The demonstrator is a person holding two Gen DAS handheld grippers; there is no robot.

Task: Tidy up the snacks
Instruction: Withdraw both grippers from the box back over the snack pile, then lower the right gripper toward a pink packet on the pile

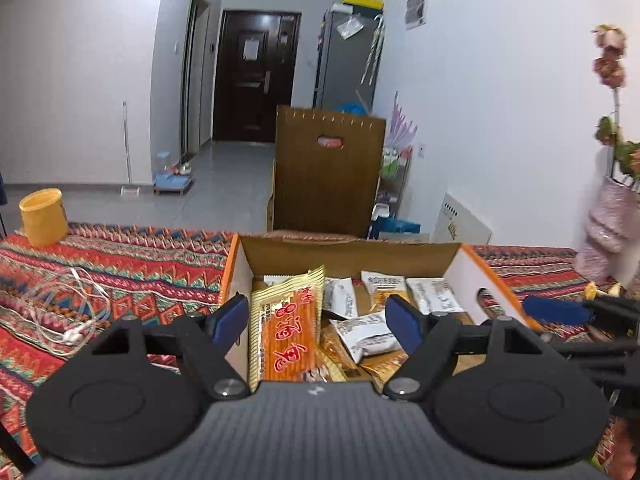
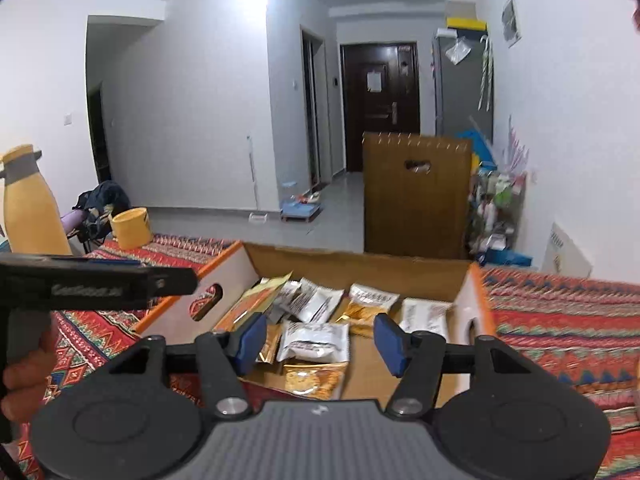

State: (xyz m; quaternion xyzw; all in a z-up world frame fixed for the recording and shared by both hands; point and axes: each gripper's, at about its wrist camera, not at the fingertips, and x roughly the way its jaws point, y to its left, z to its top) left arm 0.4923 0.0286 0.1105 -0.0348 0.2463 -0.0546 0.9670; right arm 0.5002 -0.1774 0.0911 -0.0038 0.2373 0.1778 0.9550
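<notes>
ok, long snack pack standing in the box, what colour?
Orange with a gold border and red lettering, the long snack pack shows best in the left wrist view.

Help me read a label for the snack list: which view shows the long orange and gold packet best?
The left wrist view: the long orange and gold packet faces the camera between the open pads, red lettering visible. In the right wrist view it lies at the cardboard box's left side, foreshortened and partly hidden by a pad.

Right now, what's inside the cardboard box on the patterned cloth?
The cardboard box holds a long orange snack packet, several white packets and golden ones. Whatever lies beneath them is covered.
</notes>
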